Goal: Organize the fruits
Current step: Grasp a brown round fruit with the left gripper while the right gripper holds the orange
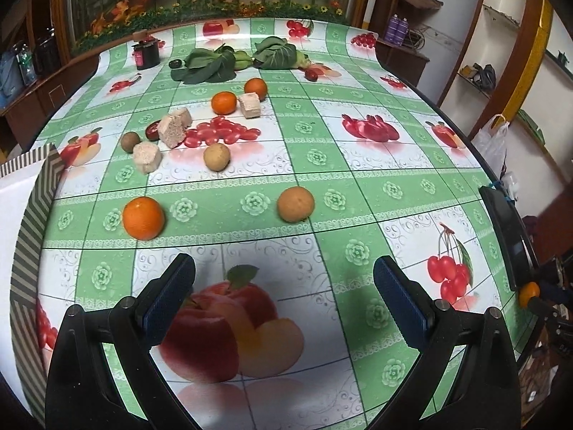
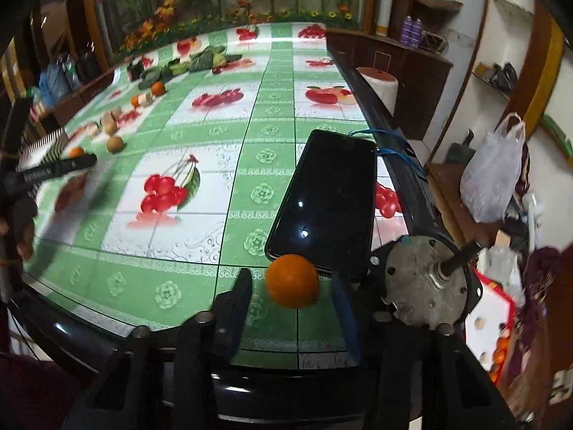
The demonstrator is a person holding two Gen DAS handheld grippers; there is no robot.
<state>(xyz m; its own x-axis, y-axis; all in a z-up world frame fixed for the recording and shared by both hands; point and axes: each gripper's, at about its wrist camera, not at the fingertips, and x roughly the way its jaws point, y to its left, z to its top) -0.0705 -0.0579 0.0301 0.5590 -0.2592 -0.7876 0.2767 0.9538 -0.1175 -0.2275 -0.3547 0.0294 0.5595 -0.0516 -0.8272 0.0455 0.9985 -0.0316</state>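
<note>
Sorting fruit, barely begun: right gripper (image 2: 292, 286) brackets one orange (image 2: 292, 281), contact unclear.
Left gripper (image 1: 283, 286) wide open, empty; fruit scattered at twelve o'clock.

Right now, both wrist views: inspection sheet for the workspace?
Surface: fruit-print tablecloth, flat, covers table.
Job's things: orange between the right tongs' fingers, not clamped; orange and tan fruit ahead of left tongs; two more oranges farther back.
Clutter: phone, bread-like cubes, leafy greens, dark jar.
Grippers: left tongs open, empty; right tongs open.
Cables: blue cord by phone.
Surroundings: shelves, plastic bag.
</note>
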